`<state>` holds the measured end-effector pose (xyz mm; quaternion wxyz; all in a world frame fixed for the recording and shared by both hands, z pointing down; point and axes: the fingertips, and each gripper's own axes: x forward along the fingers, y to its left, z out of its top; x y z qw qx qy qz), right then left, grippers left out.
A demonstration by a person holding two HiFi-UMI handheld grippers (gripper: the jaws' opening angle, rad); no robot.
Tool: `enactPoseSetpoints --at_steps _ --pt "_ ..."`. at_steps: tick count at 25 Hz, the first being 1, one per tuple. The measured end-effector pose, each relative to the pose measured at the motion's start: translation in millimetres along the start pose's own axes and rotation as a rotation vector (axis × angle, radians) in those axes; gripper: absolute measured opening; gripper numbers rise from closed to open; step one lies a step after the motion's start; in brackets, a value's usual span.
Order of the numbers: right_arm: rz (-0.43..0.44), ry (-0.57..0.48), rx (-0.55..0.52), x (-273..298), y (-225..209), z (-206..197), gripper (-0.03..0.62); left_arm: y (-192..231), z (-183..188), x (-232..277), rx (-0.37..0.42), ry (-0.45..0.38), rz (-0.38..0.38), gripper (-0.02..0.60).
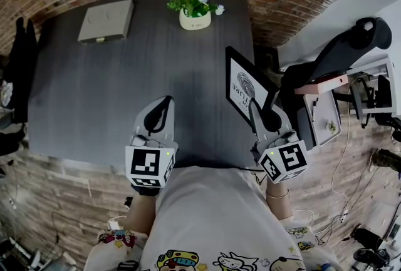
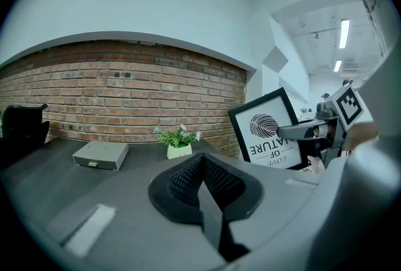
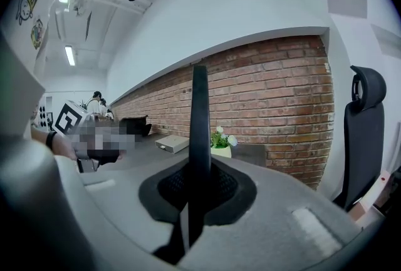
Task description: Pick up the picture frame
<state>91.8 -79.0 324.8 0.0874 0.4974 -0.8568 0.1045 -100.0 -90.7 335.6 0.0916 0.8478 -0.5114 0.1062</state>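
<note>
The right claw point(image 1: 258, 112) is clenched on the near edge of the picture frame point(image 1: 243, 83), held tilted over the surface's point(image 1: 113, 94) right edge, so the pick-up appears complete, while the left claw point(image 1: 161, 108) is clenched empty.

Box point(image 1: 105, 20) far left on table point(image 1: 125, 101); plant point(image 1: 194, 12) far centre; picture frame point(image 1: 245, 89) over right edge.
</note>
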Motion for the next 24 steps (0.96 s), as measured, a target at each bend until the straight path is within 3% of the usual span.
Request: enactPoseSetpoints --at_steps 24 --pt "0.015 0.020 0.009 9.9 -5.1 -5.0 0.013 3.1 -2.5 7.7 -0.004 0.012 0.009 0.015"
